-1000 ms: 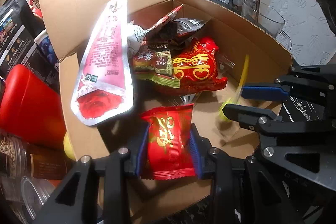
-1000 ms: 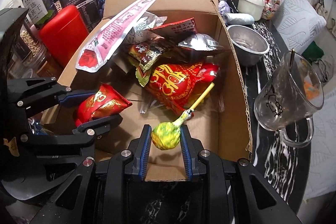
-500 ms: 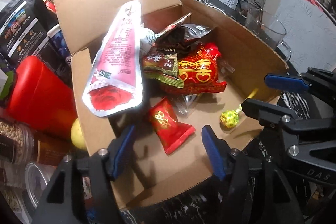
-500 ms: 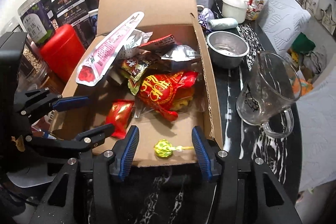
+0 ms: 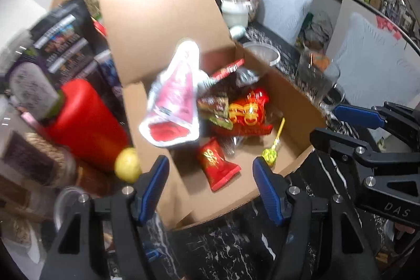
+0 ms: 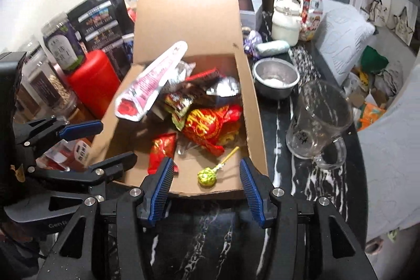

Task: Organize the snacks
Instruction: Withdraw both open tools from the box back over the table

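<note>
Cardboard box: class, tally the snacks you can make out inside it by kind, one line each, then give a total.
Lollipop: 1
Small red packet: 1
Large red and gold bag: 1
Long pink and white pouch: 1
Green and red wrapper: 1
Silver foil pack: 1
Total: 6; others may lie hidden in the cardboard box.

both cams sit just behind the near edge of the cardboard box (image 5: 296,106), above it, tilted down into it. left wrist cam is off the box's near-left corner, facing fwd and a bit right, close in. right wrist cam is nearer the box's near-right, looking straight along its length. both views share the box interior w/ the lollipop (image 6: 207,176) and small red packet (image 5: 216,164) by the near wall, plus the glass mug (image 6: 320,122) right of the box.
</note>
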